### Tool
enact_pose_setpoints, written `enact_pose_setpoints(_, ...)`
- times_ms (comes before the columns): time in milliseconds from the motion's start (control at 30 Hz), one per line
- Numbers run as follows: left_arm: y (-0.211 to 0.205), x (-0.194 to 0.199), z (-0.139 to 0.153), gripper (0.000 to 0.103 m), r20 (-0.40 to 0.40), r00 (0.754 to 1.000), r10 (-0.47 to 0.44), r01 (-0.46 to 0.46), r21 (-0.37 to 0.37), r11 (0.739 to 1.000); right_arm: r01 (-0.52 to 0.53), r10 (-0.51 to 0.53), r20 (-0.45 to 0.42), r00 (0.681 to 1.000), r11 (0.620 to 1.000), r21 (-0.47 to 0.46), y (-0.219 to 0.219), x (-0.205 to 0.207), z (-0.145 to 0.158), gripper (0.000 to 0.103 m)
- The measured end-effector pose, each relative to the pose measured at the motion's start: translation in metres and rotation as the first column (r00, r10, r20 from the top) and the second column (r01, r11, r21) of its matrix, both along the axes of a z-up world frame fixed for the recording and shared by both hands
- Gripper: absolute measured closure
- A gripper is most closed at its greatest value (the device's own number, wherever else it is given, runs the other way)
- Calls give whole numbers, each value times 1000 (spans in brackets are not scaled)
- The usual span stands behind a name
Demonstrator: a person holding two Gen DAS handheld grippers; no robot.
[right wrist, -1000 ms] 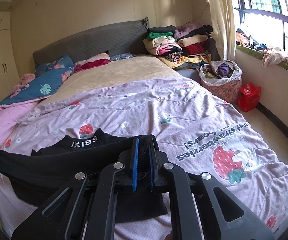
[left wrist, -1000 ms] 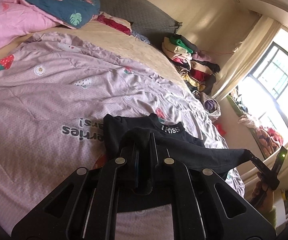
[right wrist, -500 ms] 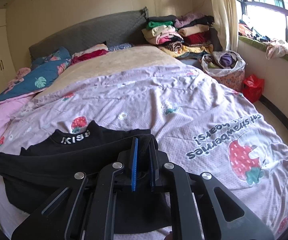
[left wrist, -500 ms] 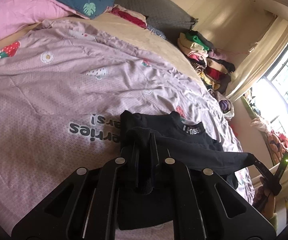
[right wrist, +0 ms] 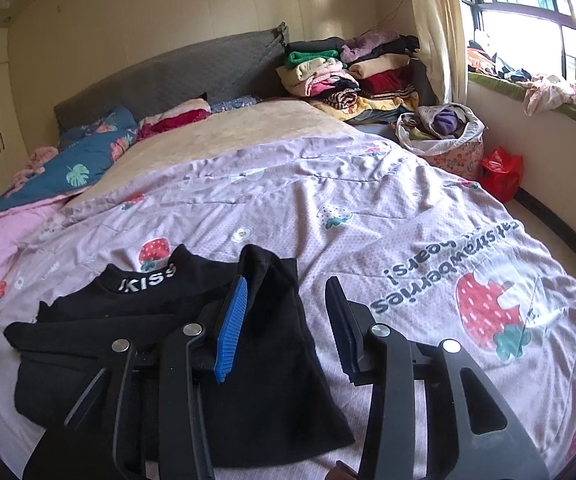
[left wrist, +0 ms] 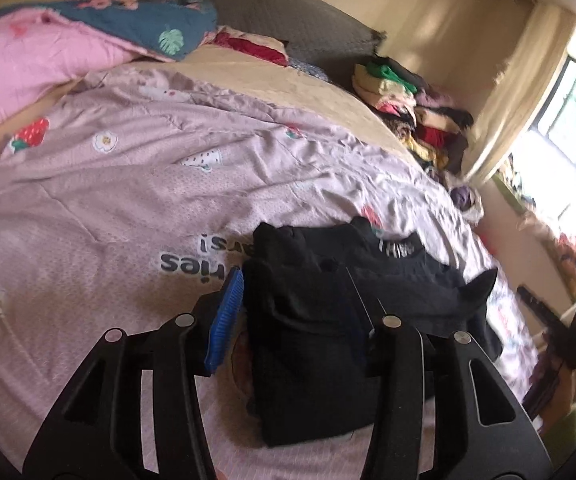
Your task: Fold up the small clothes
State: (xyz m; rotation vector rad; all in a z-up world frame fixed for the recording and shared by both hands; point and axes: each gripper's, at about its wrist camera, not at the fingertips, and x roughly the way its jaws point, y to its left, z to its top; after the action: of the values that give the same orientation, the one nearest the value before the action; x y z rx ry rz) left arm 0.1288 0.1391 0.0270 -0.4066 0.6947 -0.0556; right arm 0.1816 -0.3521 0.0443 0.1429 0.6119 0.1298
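A small black top (left wrist: pixel 320 320) with a white "KISS" collar lies folded over on the lilac strawberry quilt (left wrist: pixel 127 200). It also shows in the right wrist view (right wrist: pixel 167 360). My left gripper (left wrist: pixel 296 312) is open and empty, its jaws spread on either side of the top's near edge. My right gripper (right wrist: pixel 288 320) is open and empty, just above the top's right side. The right gripper also appears at the far right of the left wrist view (left wrist: pixel 544 316).
The quilt (right wrist: pixel 368 208) covers the bed. Pink and blue bedding (left wrist: pixel 47 48) is piled at the head. Stacked folded clothes (right wrist: pixel 348 72) sit by the headboard. A laundry basket (right wrist: pixel 444 132) and a red bag (right wrist: pixel 500 172) stand on the floor by the window.
Both grippers were shut on the black top and holding it stretched between them. Both have opened and let go, and the top now lies folded on the quilt.
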Motion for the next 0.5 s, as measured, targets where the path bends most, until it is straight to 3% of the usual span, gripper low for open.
enact_pose_setpoints(33,-5,-3,-1,65,-9,1000,-20,21,26,999,-10,10,-1,1000,1000,7,0,-4,-1,64)
enact_pose_setpoints(100,-12,-7,-7,89,-27,999,-47,48,41,998,-36,36,-9,999,999,18,3,-10,-3,70)
enact_pose_setpoints(133,-16,-9,-11,95,-43,997,-65,66,38,997,-58,58,-22,998,998,21,6,-13,-5,85)
enact_pose_setpoints(167,-20,-10,-15,98,-56,995,-80,83,42,996,-78,79,-34,996,997,21,10,-17,-9,91)
enact_pose_setpoints(367,-50,-14,-36,98,-110,983,-148,160,113,981,-176,175,-82,981,984,2,41,-37,-28,91)
enact_pose_setpoints(500,-64,-10,-45,98,-118,982,-146,165,173,971,-207,205,-106,973,978,-4,55,-43,-39,91)
